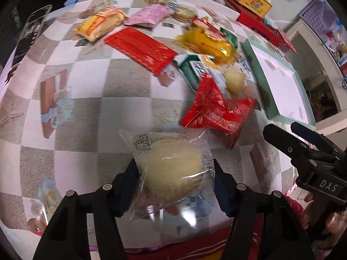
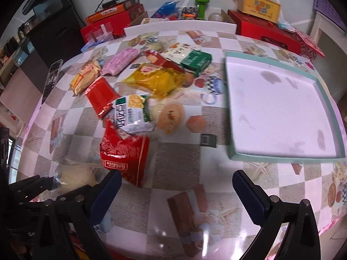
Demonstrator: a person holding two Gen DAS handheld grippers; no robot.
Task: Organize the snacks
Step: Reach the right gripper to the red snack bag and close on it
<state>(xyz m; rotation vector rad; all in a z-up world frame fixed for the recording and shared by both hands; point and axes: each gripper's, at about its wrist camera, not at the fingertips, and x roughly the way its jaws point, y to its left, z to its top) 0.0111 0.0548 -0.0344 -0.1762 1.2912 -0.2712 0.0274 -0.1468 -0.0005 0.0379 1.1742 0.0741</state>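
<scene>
My left gripper (image 1: 175, 173) is shut on a clear-wrapped pale yellow cake (image 1: 173, 169), its pads pinching both sides of the packet just above the checked tablecloth. The same cake (image 2: 73, 175) shows at the lower left of the right wrist view. A red packet (image 1: 216, 110) lies just beyond it. My right gripper (image 2: 175, 184) stands open over bare cloth with nothing between its fingers; it also appears at the right as the right gripper (image 1: 282, 129). An empty teal-rimmed tray (image 2: 282, 157) sits to the right. Several snacks lie in a loose heap, among them a yellow bag (image 2: 156, 80) and a green-white packet (image 2: 132, 112).
A dark phone (image 2: 52, 78) lies near the table's left edge. Red boxes (image 2: 266, 32) and a yellow carton (image 2: 258, 6) stand along the back right. A round wrapped cake (image 2: 171, 117) lies between the heap and the tray. A person's hand (image 1: 334, 221) holds the right gripper.
</scene>
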